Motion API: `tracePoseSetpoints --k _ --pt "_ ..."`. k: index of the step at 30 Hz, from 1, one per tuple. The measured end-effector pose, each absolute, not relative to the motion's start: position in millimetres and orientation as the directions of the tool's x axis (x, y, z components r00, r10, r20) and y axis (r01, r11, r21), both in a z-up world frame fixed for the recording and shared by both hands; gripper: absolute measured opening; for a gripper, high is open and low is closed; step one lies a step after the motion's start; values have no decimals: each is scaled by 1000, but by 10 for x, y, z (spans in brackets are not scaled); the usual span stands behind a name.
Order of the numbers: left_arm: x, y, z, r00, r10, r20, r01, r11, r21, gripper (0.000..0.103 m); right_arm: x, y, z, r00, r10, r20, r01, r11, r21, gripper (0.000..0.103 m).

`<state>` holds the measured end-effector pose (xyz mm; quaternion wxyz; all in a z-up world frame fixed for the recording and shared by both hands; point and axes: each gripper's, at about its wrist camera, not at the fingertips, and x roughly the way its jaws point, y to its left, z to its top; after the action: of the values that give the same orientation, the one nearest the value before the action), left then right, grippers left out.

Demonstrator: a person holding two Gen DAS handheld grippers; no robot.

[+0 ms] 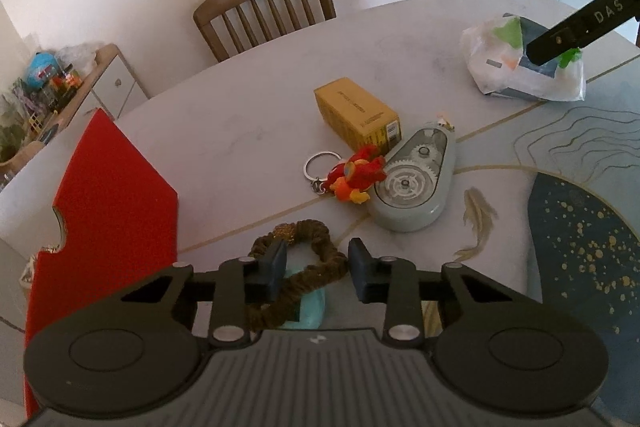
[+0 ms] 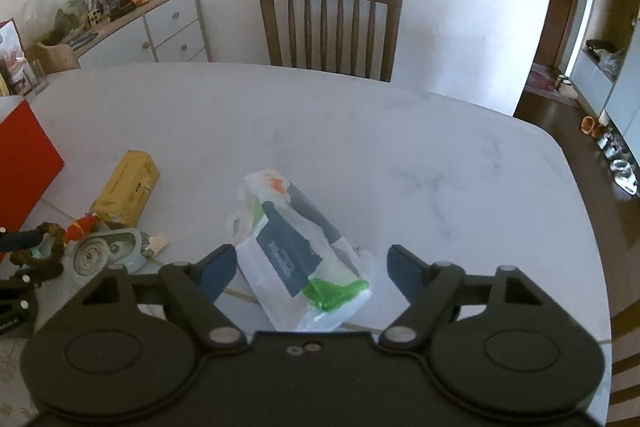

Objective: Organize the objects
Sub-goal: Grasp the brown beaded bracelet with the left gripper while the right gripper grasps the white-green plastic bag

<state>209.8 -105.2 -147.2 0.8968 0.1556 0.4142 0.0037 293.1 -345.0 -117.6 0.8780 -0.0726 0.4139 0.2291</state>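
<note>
A brown scrunchie lies on a teal item at the table's near edge. My left gripper is lowered over it, fingers narrowly apart, the scrunchie's loop between them; no squeeze shows. A white plastic bag holding a blue and green packet lies on the pale table. My right gripper straddles it, open, with the left pad at the bag's edge and a gap on the right. A yellow box, a red figure keychain and a grey-green geared dispenser lie together mid-table.
A tall red box stands at the table's left edge, close to my left gripper. A wooden chair is at the far side. A cluttered sideboard stands along the wall. A patterned mat covers the near right.
</note>
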Motion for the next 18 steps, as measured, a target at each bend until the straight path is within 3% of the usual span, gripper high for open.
tracePoseSetpoints --k 4,12,18 --pt "2118 -1029 -1451 653 128 -746 122 955 270 12 2943 -3427 -1200 543 349 -764 -473 879 65 65" --pt "2156 -945 -1364 649 96 -755 88 976 200 9 2887 -3433 -1203 542 339 -769 -459 886 66 25" --pt "2176 -829 -1208 649 54 -759 46 993 110 9 2736 -3471 -1121 555 343 -758 -435 896 87 16"
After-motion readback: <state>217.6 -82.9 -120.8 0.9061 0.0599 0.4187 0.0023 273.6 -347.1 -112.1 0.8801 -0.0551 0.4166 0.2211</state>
